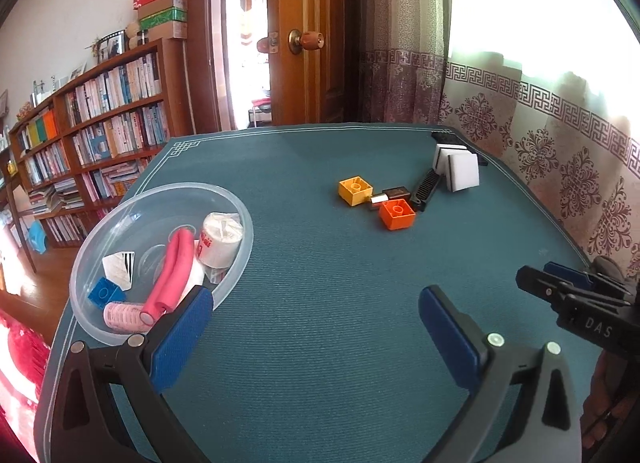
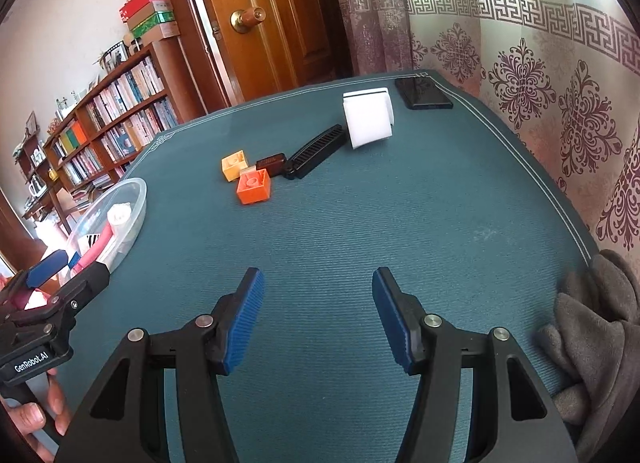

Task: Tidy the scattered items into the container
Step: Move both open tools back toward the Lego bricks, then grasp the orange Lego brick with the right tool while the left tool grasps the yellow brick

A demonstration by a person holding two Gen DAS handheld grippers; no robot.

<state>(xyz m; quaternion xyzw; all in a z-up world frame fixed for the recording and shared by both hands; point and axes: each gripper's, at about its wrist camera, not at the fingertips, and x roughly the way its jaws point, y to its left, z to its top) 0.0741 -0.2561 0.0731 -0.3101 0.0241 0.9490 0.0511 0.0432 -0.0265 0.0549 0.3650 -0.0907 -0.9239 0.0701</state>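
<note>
A clear plastic bowl [image 1: 236,207] [image 2: 136,187] sits at the table's left edge. It holds a pink roll [image 1: 172,271], a white thread spool [image 1: 220,239], a blue brick [image 1: 105,295] and small packets. Mid-table lie a yellow brick [image 1: 355,191] [image 2: 234,165], an orange brick [image 1: 397,214] [image 2: 253,186], a small brown box [image 1: 396,193] [image 2: 272,163], a black comb [image 1: 426,189] [image 2: 316,151] and two white sponges [image 1: 458,167] [image 2: 368,119]. My left gripper [image 1: 316,299] is open beside the bowl, holding nothing. My right gripper [image 2: 318,283] is open over bare cloth.
A black phone [image 2: 424,93] lies at the far right corner. A grey cloth [image 2: 596,327] rests on the right edge. The table has a teal cover [image 1: 320,263]. A bookshelf [image 1: 100,135], a wooden door and curtains stand behind. A hand [image 2: 36,415] holds the left gripper.
</note>
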